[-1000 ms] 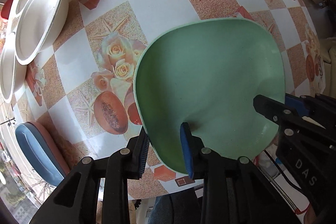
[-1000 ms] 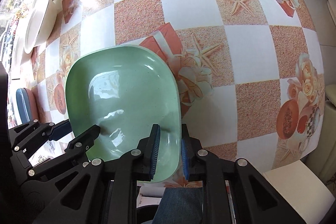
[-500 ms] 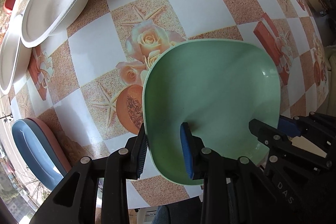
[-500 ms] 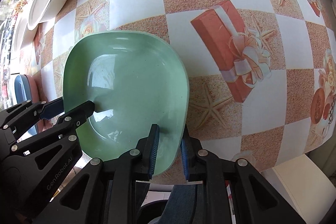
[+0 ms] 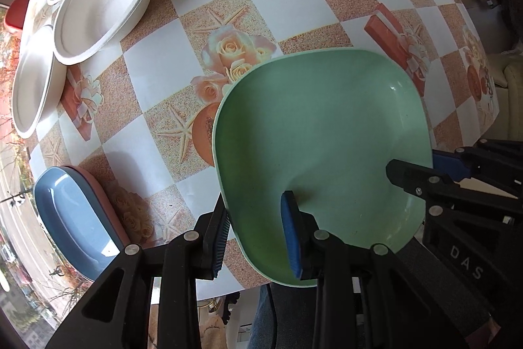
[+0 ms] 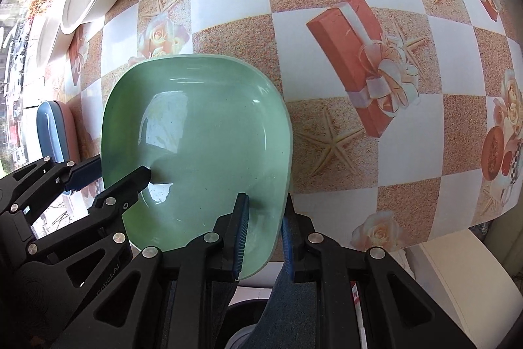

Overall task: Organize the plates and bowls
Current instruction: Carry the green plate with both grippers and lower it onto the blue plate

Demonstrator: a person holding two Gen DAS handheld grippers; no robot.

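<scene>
Green plate point(image 5: 320, 133), in both tongs, has neared the blue plate point(image 5: 70, 218).

A home dining spot, by the look of it. Ahead of the jaws spreads a table point(image 6: 327, 5) under a printed oilcloth of roses, starfish and gift boxes. White bowls point(image 5: 101, 2) sit far left near a window.

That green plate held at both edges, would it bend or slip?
The green plate probably stays stiff: it keeps its shape though pinched only at two rim spots. Its glossy surface, with reflections, suggests it could slip. It likely feels light.
</scene>
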